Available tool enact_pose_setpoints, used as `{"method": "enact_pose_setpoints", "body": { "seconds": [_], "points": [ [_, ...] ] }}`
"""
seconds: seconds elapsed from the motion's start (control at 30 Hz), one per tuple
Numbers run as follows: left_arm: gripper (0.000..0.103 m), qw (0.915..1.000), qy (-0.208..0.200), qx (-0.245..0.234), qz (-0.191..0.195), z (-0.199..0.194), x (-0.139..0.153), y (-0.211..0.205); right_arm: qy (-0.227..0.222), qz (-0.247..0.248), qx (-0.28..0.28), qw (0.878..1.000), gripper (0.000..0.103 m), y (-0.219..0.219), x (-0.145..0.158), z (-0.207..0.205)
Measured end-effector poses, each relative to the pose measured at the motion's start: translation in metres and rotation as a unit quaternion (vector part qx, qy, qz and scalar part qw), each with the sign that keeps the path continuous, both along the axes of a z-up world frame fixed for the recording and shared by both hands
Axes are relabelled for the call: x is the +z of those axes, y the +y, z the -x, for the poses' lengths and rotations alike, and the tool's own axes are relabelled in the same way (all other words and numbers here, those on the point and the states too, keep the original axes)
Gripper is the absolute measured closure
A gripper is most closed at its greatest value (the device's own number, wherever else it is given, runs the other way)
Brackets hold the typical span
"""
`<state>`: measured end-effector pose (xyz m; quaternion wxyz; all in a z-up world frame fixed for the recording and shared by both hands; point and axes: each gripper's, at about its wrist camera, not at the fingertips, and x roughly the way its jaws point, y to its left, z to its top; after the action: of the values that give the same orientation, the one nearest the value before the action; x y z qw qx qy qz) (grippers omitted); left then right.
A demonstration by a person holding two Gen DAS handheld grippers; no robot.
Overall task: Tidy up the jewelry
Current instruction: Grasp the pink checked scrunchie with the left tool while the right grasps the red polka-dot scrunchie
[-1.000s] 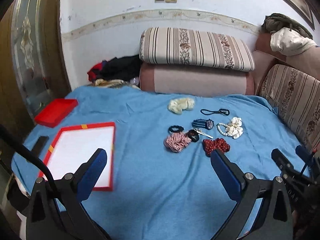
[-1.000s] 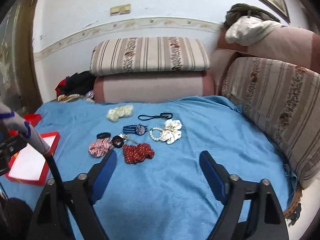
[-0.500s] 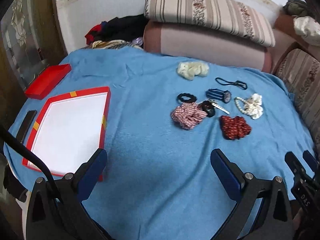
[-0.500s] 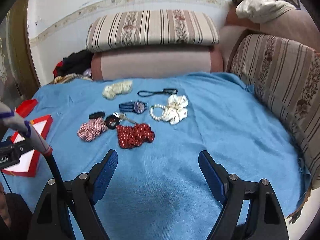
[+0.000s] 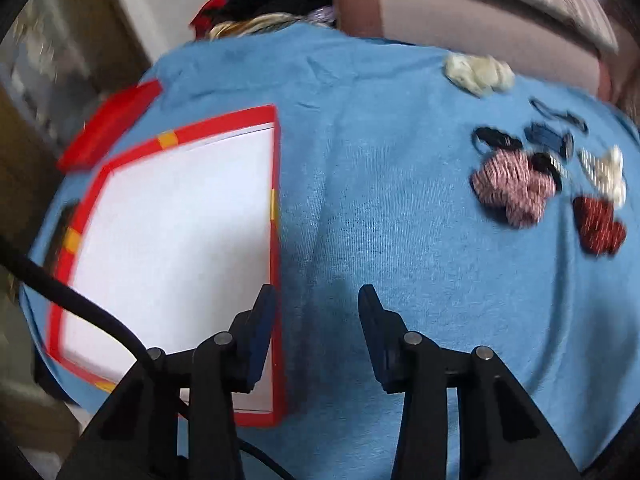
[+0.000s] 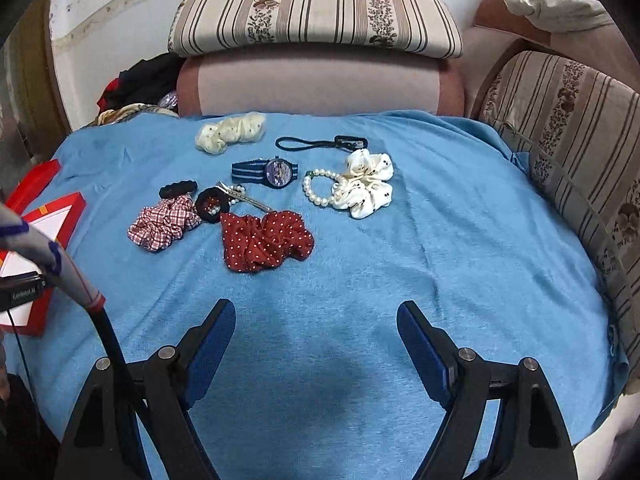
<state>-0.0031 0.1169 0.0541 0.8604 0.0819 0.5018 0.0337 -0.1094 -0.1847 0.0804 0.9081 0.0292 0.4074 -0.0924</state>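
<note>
Jewelry and hair ties lie in a cluster on the blue cloth: a red dotted scrunchie (image 6: pixel 266 245), a checked scrunchie (image 6: pixel 165 227), a striped watch (image 6: pixel 266 171), a pearl bracelet (image 6: pixel 320 189), a white scrunchie (image 6: pixel 366 184) and a cream scrunchie (image 6: pixel 230 133). A red-rimmed white tray (image 5: pixel 176 240) lies at the left. My left gripper (image 5: pixel 316 300) is half open and empty, low beside the tray's right rim. My right gripper (image 6: pixel 316 314) is open and empty, short of the cluster.
A black cord with a clip (image 6: pixel 320 143), a black hair tie (image 6: pixel 178 188) and a hair clip (image 6: pixel 244 198) lie in the cluster. A red lid (image 5: pixel 110 126) sits beyond the tray. Sofa cushions (image 6: pixel 316 12) border the far and right sides.
My left gripper has swung down and left toward the tray and its jaws have narrowed. My right gripper has moved a little closer to the cluster, still open.
</note>
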Motion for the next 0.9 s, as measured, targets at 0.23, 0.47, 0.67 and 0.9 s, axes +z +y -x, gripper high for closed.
{"method": "enact_pose_setpoints", "body": {
  "seconds": [0.23, 0.47, 0.67, 0.9],
  "points": [
    [0.086, 0.9957, 0.065, 0.032, 0.058, 0.012, -0.020, 0.043, -0.002, 0.020, -0.004, 1.000, 0.016, 0.016, 0.006, 0.009],
    [0.070, 0.9963, 0.009, 0.018, 0.084, 0.042, 0.017, 0.052, -0.009, 0.024, -0.009, 1.000, 0.016, 0.023, 0.014, 0.017],
    [0.016, 0.9950, -0.044, -0.050, 0.075, 0.037, 0.067, 0.007, -0.015, 0.009, -0.018, 1.000, 0.016, 0.018, 0.014, 0.025],
    [0.005, 0.9876, -0.096, -0.111, 0.055, 0.039, 0.094, -0.037, -0.043, -0.029, -0.025, 0.998, 0.016, -0.007, 0.021, 0.028]
  ]
}}
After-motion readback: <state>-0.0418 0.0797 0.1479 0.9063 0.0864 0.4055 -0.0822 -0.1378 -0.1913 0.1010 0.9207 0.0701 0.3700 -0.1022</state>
